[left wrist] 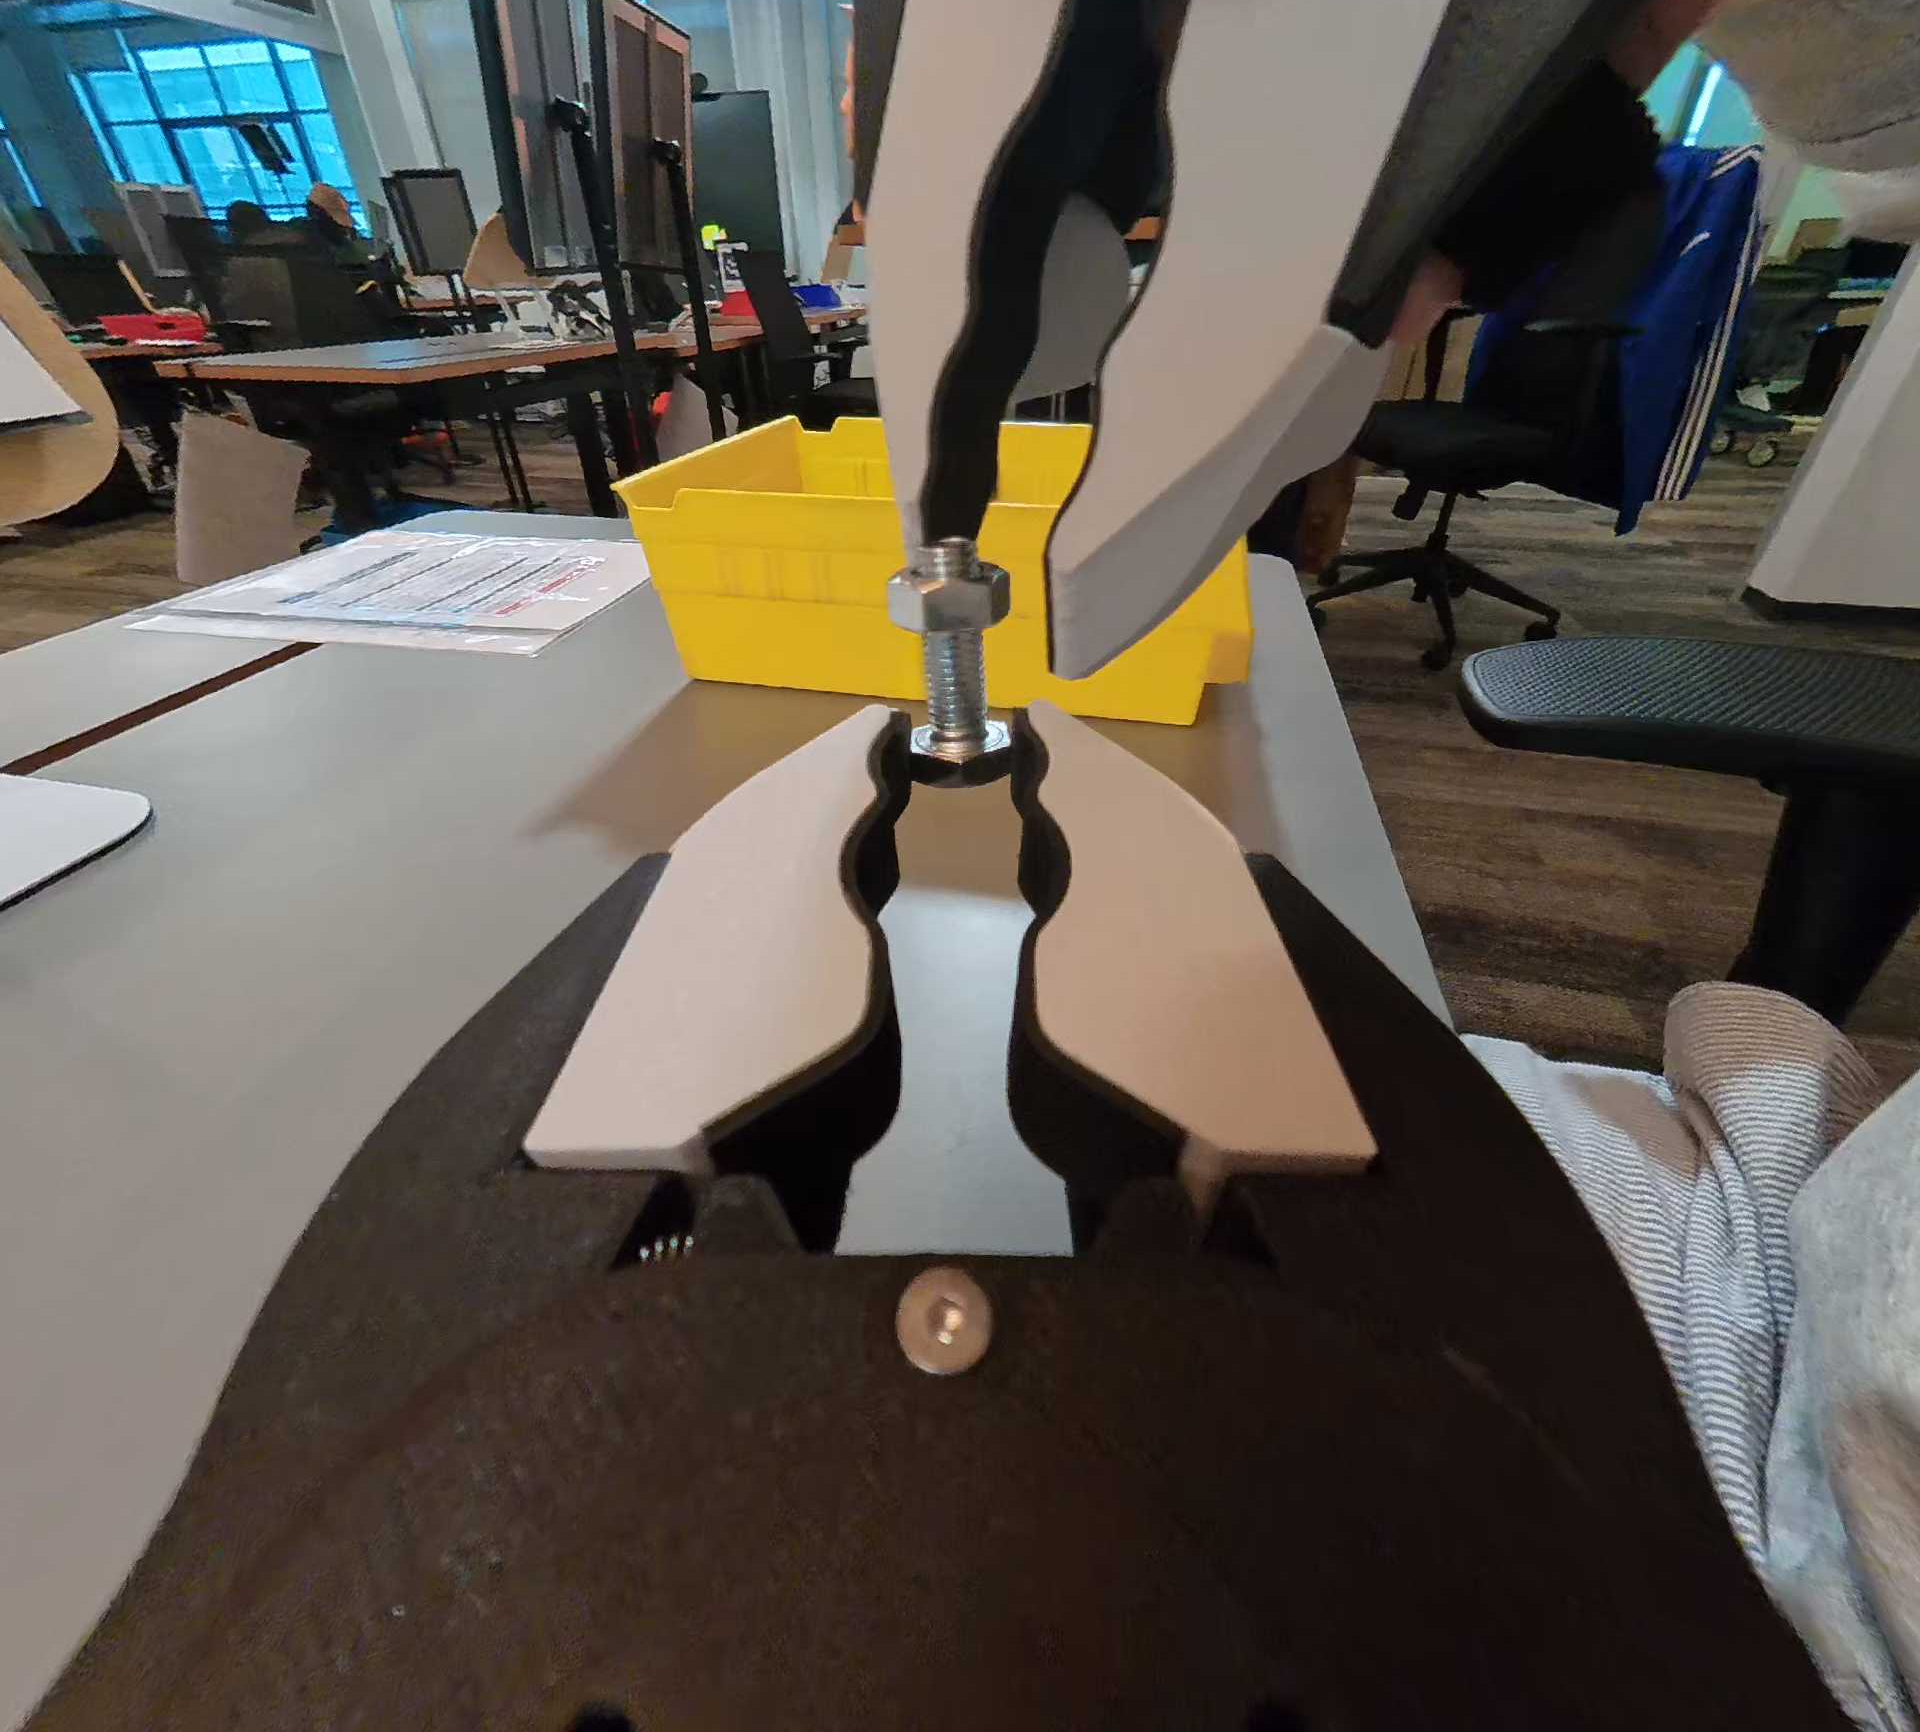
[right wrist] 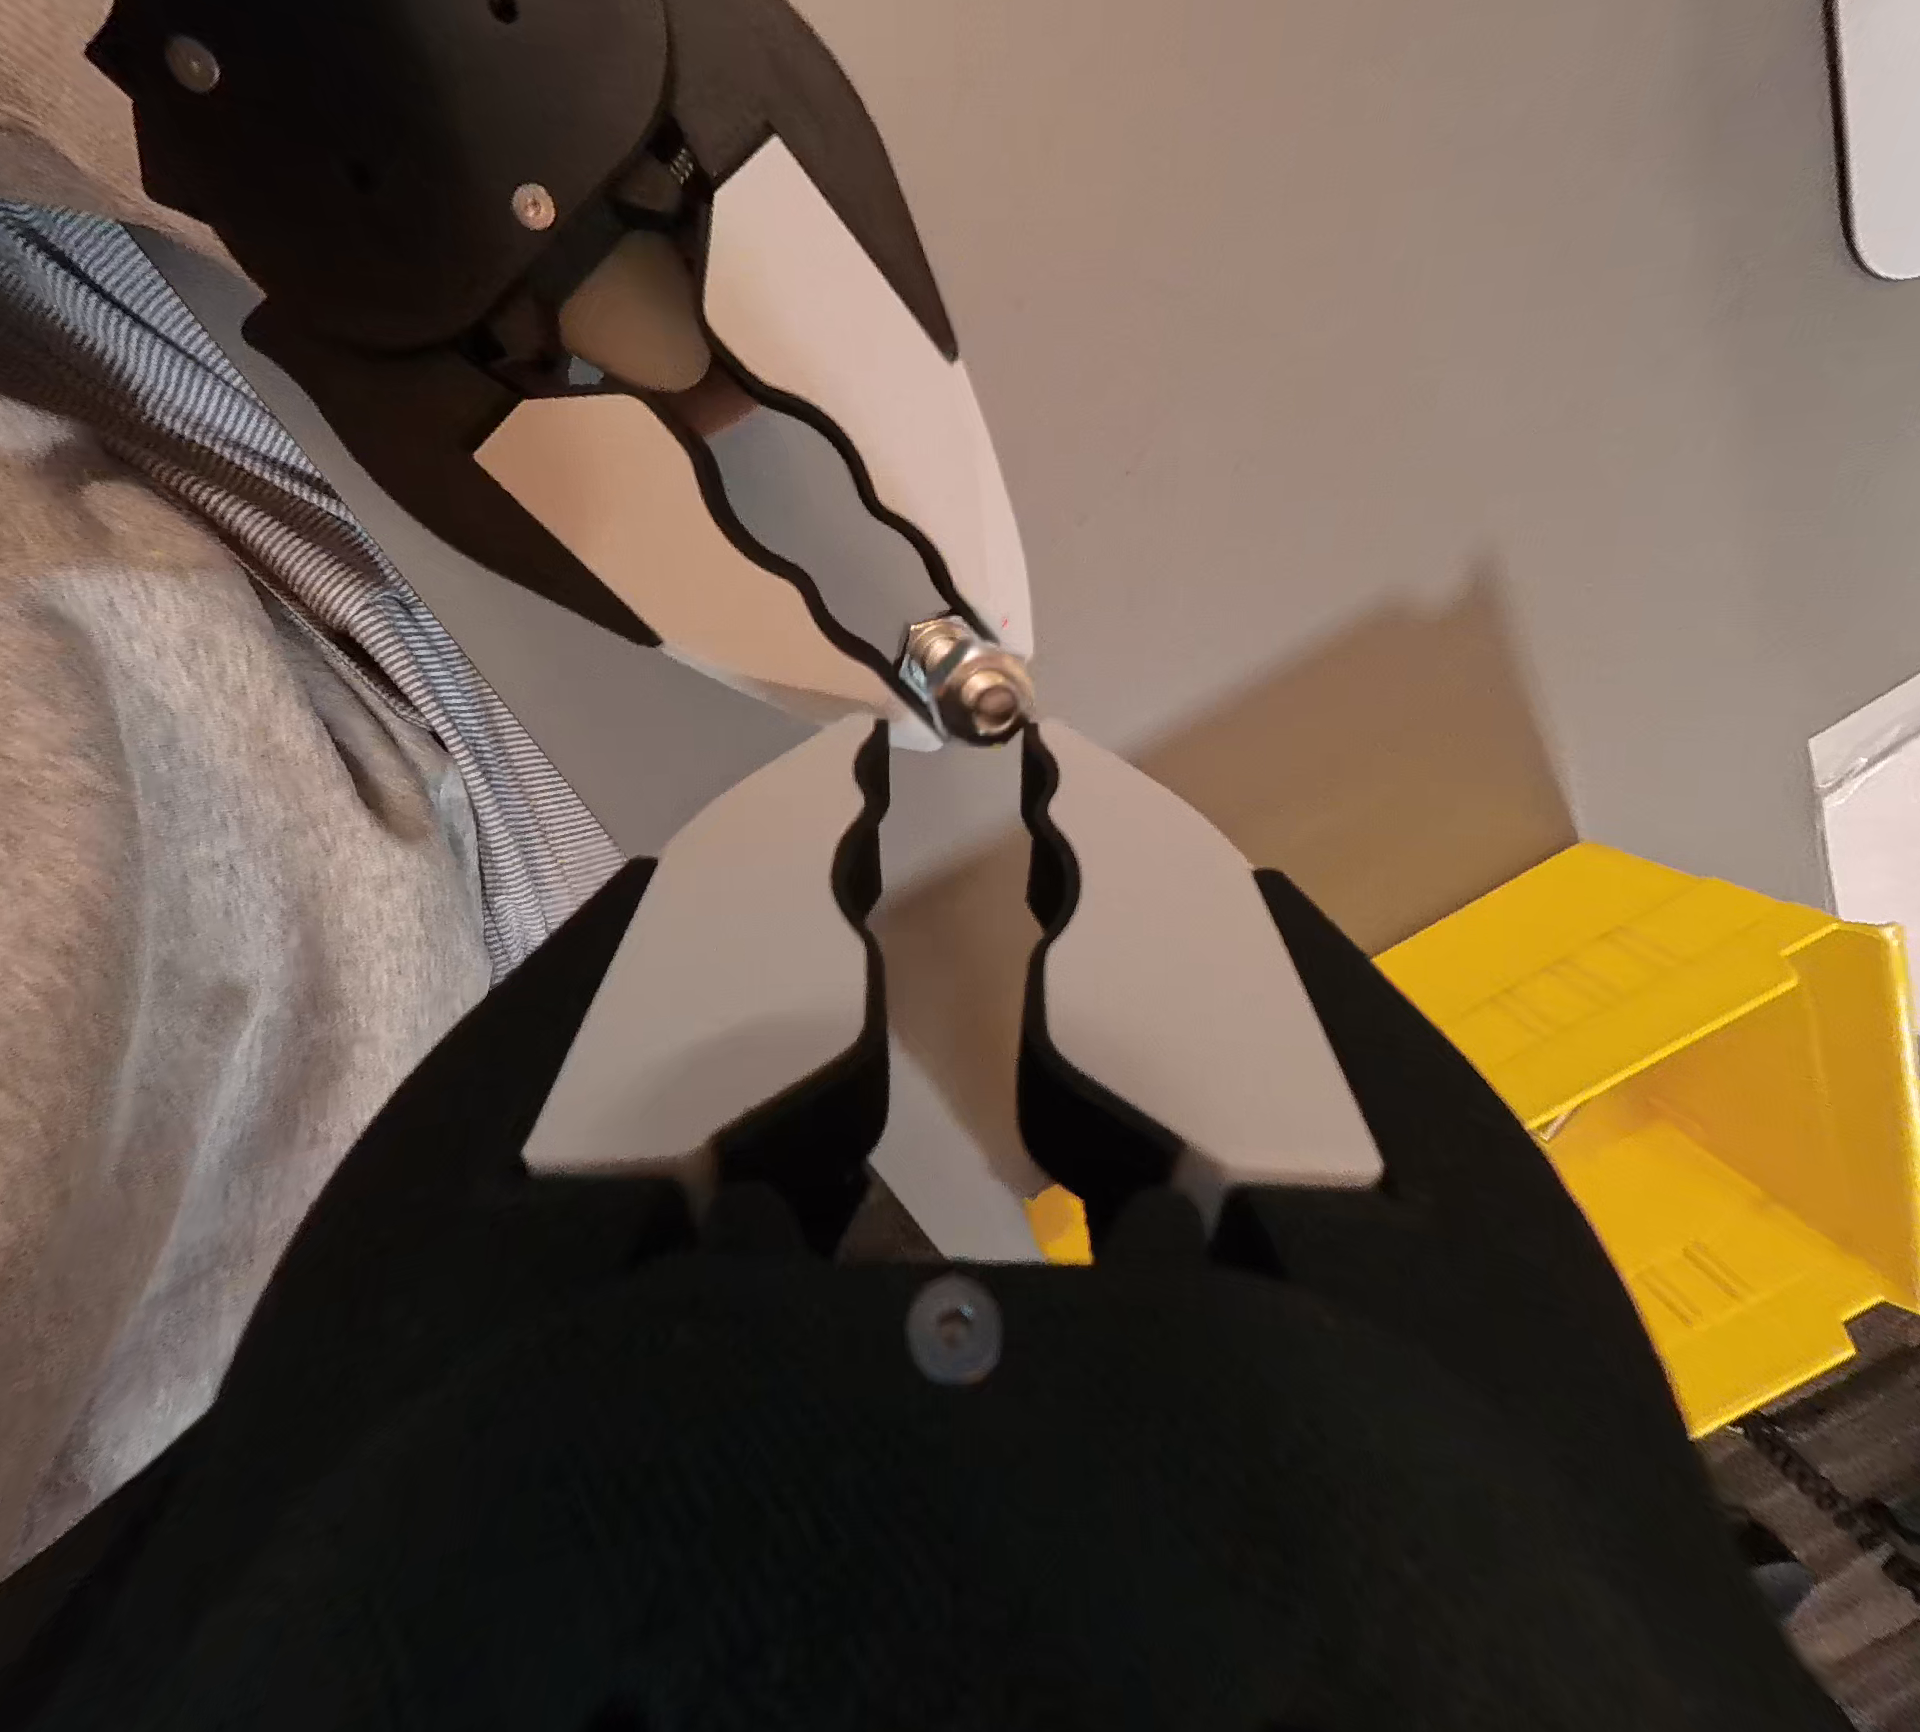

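Note:
A silver bolt [left wrist: 948,685] stands upright over the grey table [left wrist: 312,851]. My left gripper [left wrist: 951,752] is shut on its head. A hex nut [left wrist: 948,596] sits near the top of the thread. My right gripper [left wrist: 1003,602] comes down from above, its jaws apart. One fingertip is at the bolt's top and the other is just right of the nut, with a small gap. In the right wrist view my right gripper [right wrist: 956,726] has its tips on either side of the nut [right wrist: 961,685], and the left gripper [right wrist: 940,648] holds the bolt from the upper left.
A yellow plastic bin [left wrist: 831,581] stands just behind the bolt; it also shows in the right wrist view [right wrist: 1558,1111]. Printed sheets [left wrist: 416,581] lie at the far left of the table. An office chair armrest [left wrist: 1714,706] is to the right. A person's grey sleeve [right wrist: 156,799] is close by. Both grippers' tips are close together, under 4 cm apart.

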`<state>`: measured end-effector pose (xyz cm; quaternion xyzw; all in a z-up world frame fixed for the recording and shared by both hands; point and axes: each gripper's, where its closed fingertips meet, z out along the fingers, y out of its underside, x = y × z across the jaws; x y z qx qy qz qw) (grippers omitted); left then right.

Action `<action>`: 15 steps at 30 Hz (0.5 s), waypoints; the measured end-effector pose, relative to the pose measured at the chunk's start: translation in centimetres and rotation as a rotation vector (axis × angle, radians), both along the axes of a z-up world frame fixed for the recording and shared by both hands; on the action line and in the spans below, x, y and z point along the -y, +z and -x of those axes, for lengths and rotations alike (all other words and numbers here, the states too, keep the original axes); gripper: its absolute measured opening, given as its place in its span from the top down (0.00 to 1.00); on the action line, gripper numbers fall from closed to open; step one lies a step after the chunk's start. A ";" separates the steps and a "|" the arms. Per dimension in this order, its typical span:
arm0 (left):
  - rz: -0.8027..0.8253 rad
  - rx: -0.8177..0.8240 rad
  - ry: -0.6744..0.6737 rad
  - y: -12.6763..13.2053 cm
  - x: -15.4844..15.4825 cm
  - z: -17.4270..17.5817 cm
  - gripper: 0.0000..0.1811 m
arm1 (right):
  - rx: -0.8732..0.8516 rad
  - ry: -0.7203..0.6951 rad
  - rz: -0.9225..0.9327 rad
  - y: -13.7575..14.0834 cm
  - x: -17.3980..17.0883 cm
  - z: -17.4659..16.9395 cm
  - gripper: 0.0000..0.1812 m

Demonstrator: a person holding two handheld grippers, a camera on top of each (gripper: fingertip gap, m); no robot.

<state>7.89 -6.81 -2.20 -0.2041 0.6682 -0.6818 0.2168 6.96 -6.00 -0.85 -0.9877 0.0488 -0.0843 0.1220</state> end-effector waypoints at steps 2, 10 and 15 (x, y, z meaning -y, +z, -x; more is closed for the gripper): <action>-0.004 0.002 -0.013 0.0 0.2 0.2 0.89 | -0.010 0.005 -0.017 0.0 -0.4 0.1 0.87; -0.026 -0.023 -0.018 -0.7 0.4 0.1 0.89 | -0.051 0.080 -0.045 -0.3 -1.7 1.6 0.88; 0.018 -0.060 0.000 -0.4 -0.2 -0.4 0.89 | -0.033 0.084 -0.013 -0.4 -1.2 1.9 0.89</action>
